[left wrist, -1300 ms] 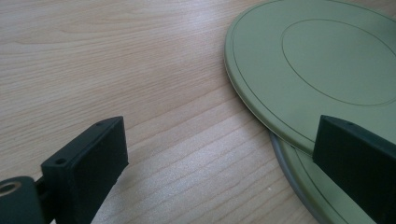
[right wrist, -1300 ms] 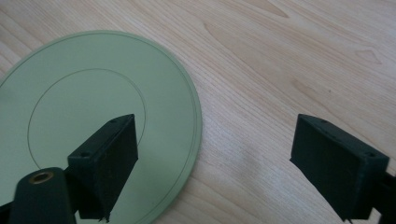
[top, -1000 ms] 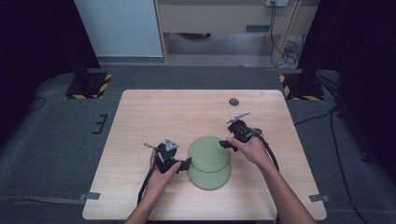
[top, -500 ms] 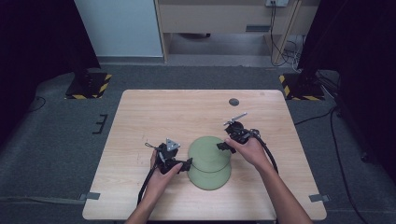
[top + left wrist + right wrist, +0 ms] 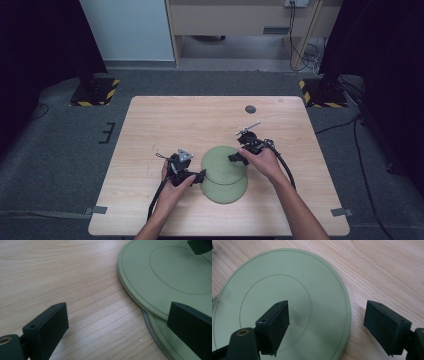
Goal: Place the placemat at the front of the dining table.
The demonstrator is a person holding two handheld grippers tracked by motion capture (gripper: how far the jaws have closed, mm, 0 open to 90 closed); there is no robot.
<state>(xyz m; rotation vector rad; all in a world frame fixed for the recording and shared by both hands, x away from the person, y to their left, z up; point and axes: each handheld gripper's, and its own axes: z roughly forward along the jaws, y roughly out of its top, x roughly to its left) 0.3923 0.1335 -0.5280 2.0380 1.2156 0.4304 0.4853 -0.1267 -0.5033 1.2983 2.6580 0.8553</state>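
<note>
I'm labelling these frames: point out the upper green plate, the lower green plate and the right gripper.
upper green plate (image 5: 222, 161), high view, its flat centre.
lower green plate (image 5: 226, 192), high view, its exposed near part.
right gripper (image 5: 325, 327), right gripper view, between the fingertips.

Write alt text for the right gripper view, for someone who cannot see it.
The right gripper hovers open over the edge of a pale green plate lying on a light wooden table. One black jaw stands above the plate, the other above bare wood, and neither touches the plate.

No readable text, labels, brand names or numbers appear anywhere; the only markings are yellow-and-black hazard stripes (image 5: 95, 93) on stand bases at upper left and upper right.
</note>
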